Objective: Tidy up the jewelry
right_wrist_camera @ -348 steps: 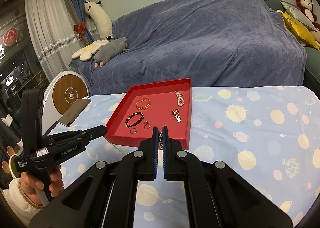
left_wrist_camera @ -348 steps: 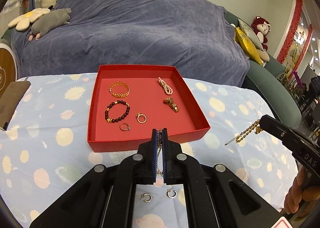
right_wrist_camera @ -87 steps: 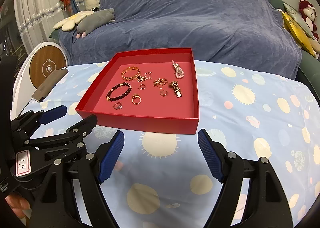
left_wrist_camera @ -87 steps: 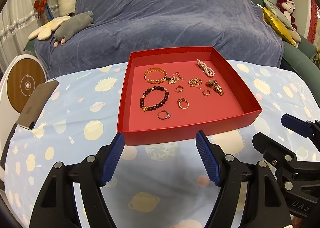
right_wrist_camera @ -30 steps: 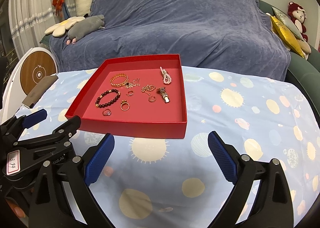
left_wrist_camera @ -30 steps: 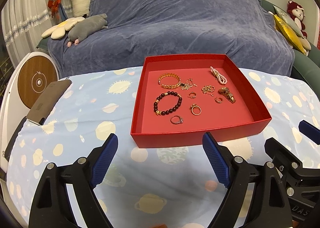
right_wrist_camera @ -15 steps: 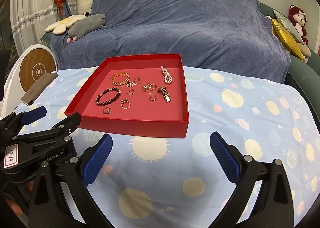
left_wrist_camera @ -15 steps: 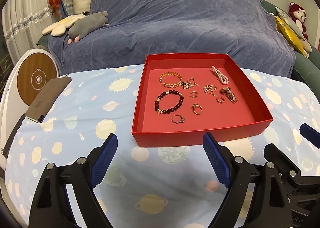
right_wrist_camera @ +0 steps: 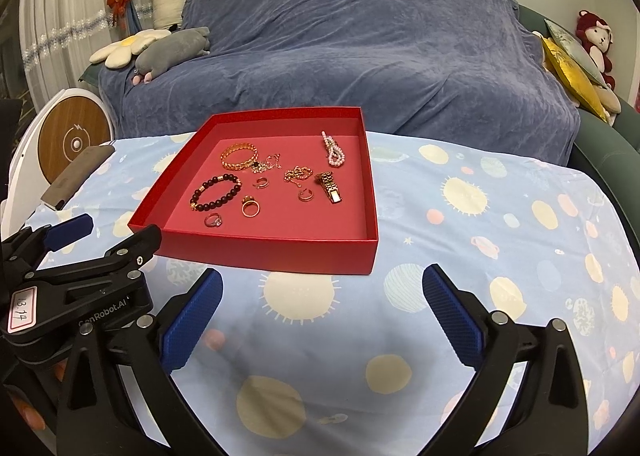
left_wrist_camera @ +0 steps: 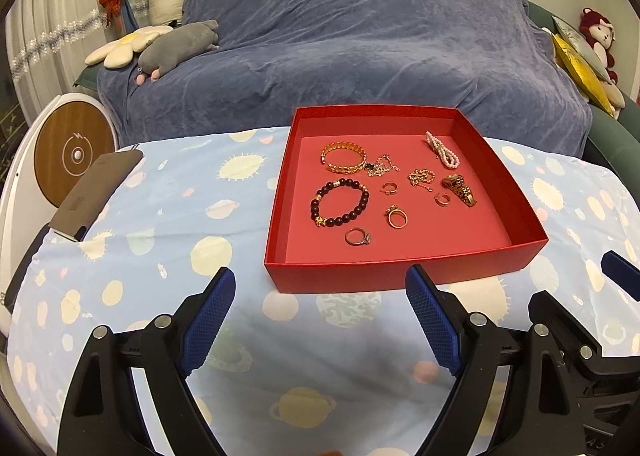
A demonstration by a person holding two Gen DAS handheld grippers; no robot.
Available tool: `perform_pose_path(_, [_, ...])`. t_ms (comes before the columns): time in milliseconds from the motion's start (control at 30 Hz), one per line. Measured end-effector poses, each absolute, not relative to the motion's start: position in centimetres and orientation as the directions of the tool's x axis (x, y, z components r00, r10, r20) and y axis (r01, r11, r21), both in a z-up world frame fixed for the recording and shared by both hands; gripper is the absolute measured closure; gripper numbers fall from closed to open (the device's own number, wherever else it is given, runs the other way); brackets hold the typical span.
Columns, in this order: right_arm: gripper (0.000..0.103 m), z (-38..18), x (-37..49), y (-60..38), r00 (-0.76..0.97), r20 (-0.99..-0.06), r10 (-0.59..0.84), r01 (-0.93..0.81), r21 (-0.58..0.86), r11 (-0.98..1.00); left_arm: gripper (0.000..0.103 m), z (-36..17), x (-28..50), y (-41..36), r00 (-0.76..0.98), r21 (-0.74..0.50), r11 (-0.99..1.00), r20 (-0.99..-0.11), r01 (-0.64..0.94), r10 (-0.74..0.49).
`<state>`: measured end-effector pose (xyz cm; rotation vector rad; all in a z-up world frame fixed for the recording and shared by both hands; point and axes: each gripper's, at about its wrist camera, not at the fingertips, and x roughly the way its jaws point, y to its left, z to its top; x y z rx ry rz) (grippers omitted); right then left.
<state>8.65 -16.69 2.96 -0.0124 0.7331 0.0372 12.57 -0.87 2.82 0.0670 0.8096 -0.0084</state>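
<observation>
Shallow red tray (left_wrist_camera: 404,278) on a table draped in a pale blue cloth with sun and planet prints (left_wrist_camera: 168,240), holding all the visible jewelry on its pink floor. Left column, far to near: gold chain bracelet (left_wrist_camera: 343,161), dark beaded bracelet (left_wrist_camera: 340,203), silver ring with a stone (left_wrist_camera: 358,236). Beside the gold bracelet lies a thin chain with a dark pendant (left_wrist_camera: 379,167); nearer the middle, a small hoop earring (left_wrist_camera: 389,187) and a gold ring (left_wrist_camera: 397,217). Right side: pink pearl strand (left_wrist_camera: 441,149) at the far wall, a bunched gold chain (left_wrist_camera: 421,177), a second hoop earring (left_wrist_camera: 442,199), and a gold link watch-style band (left_wrist_camera: 460,189) just beside it. None of the pieces touches a gripper.

The left gripper (left_wrist_camera: 320,316) hovers over the cloth short of the tray's near wall, blue-padded jaws spread wide with nothing between them. The right gripper (right_wrist_camera: 322,308) stands likewise, jaws parted wide and empty, off the tray's near right corner; in its view the left gripper (right_wrist_camera: 92,240) appears at the lower left, close to the tray's near left corner.

Behind the table: a sofa under a blue-grey throw (left_wrist_camera: 360,39), plush toys (left_wrist_camera: 160,43) on its left arm, a red plush monkey (left_wrist_camera: 598,35) at far right. A dark flat device (left_wrist_camera: 96,191) lies at the table's left edge.
</observation>
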Motion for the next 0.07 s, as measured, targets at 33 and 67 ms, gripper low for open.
perform_pose_path(33, [0.005,2.97,8.63,-16.68,0.744,-0.668,0.027,-0.037,-0.001,0.999,0.019,2.80,12.56,-0.86,0.690,0.057,0.998,-0.723,0.032,0.019])
perform_pose_path(67, [0.005,2.98,8.61,-16.69,0.745,-0.667,0.026,-0.038,-0.004,0.999,0.019,2.74,12.58,-0.83,0.689,0.056,0.998,-0.725,0.032,0.019])
